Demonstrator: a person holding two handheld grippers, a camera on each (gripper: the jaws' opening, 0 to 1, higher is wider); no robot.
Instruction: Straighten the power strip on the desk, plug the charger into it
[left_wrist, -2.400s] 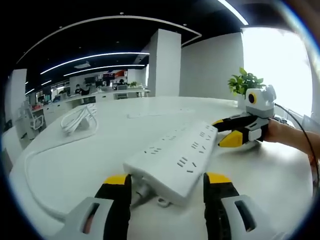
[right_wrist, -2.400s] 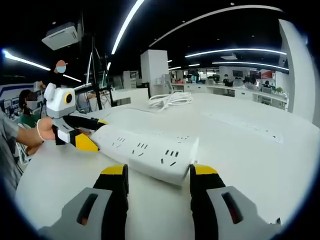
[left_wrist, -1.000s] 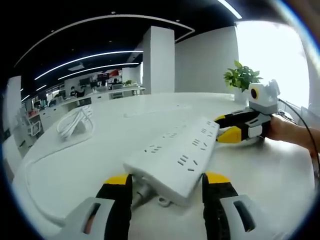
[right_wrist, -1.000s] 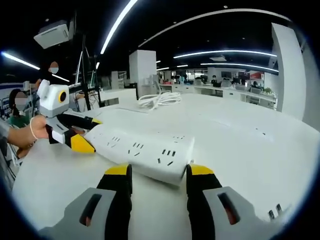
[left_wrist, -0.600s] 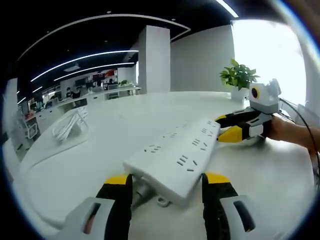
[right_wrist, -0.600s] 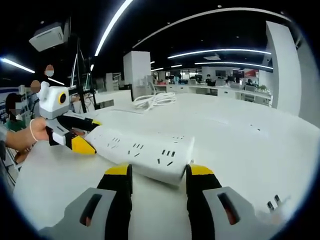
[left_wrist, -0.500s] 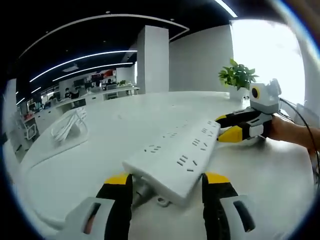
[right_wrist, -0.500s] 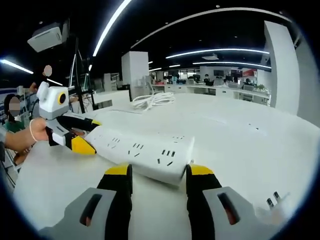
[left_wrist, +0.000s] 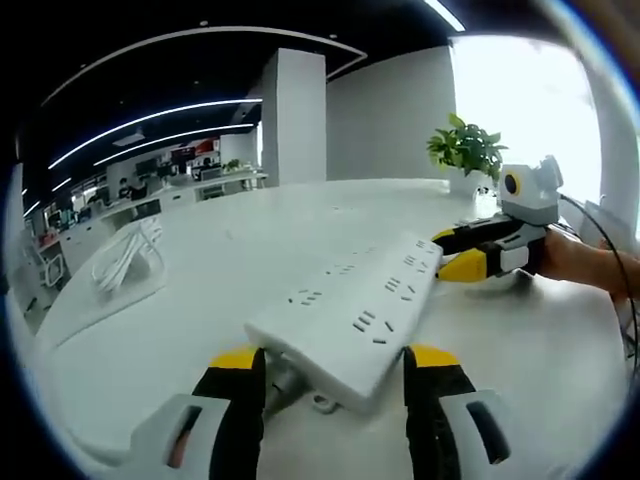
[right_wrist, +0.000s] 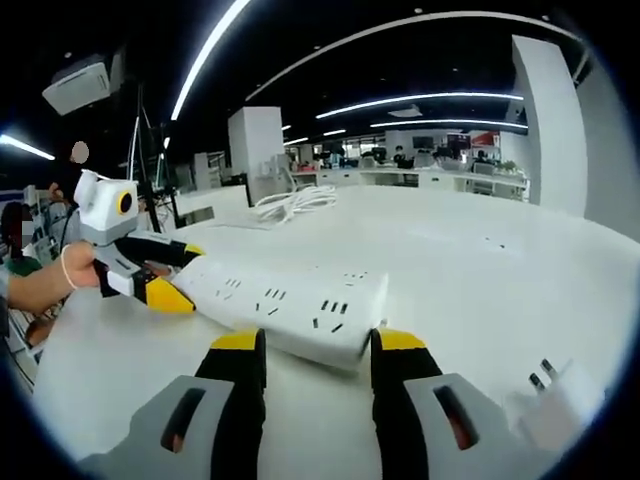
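While both grippers are down low at desk level, each one has an end of the single white power strip (left_wrist: 350, 318) between its yellow-tipped jaws. The left gripper (left_wrist: 333, 372) has the cord end, and in the right gripper view you can see it coming in from the left side, held level by a hand (right_wrist: 75, 268) with a thin band at the wrist. The right gripper (right_wrist: 312, 355) has the other end, and in the left gripper view it reaches in from the right, again held about level, with the person's hand (left_wrist: 570, 262) wrapped behind it. Jaws on both look pressed against the strip's sides, so I'd call both clamped on it. The strip lies flat on the white desk (left_wrist: 200, 290), sockets facing up, running straight between the two grippers. Count-wise: one power strip, two grippers, one white charger (right_wrist: 562, 404) lying on the desk just right of the right gripper, with two metal prongs pointing up and to the left in that view. There's also one coil of white cable (left_wrist: 126, 258) farther back on the desk, well apart from the strip, and one potted green plant (left_wrist: 464, 152) standing behind the right gripper near the bright window. Rows of office desks sit in the background, too small to make out.
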